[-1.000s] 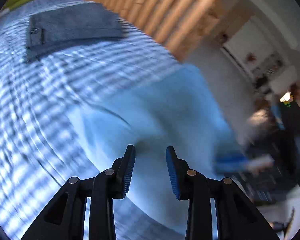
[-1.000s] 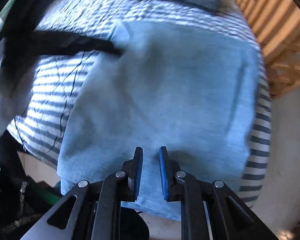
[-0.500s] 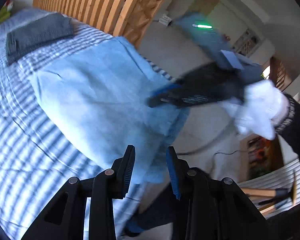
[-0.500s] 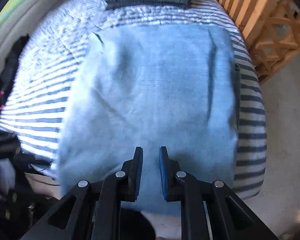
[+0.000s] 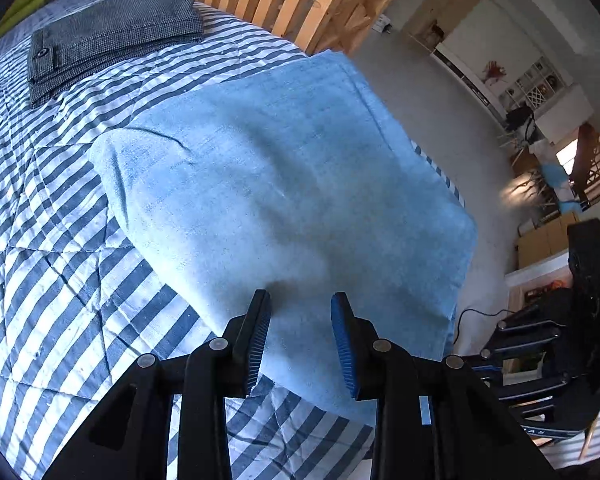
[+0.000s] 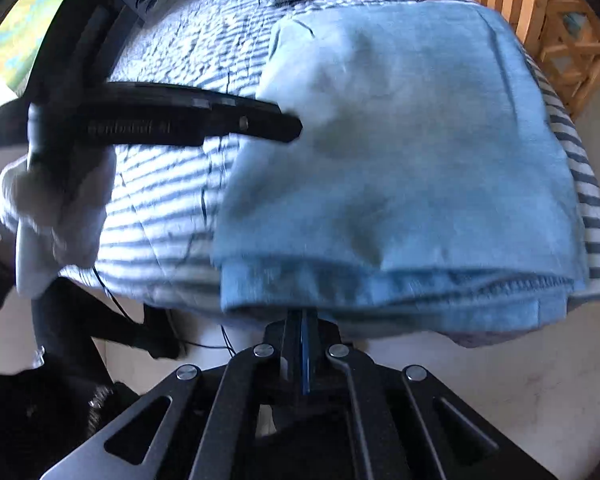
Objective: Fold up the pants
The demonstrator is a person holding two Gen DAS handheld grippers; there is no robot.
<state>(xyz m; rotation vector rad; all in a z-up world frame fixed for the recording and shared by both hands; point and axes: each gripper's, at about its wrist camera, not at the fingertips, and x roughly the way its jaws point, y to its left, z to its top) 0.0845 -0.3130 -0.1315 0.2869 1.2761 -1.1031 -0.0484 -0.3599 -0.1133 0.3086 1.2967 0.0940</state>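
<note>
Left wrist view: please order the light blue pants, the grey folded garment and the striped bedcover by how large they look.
1. striped bedcover
2. light blue pants, nearer the camera, so maybe flattered
3. grey folded garment, farther away

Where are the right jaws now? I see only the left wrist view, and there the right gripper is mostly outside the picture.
Observer: The right gripper is at the near hem of the light blue pants, where it hangs over the bed edge. Its jaws are shut and seem to pinch the hem.
Operator: Is that hem only one layer?
Observer: No, several layers lie stacked there, so the pants are already folded.
Operator: How does my left gripper look from that side?
Observer: The left gripper reaches to the left edge of the pants, and a white-gloved hand holds it.
</note>
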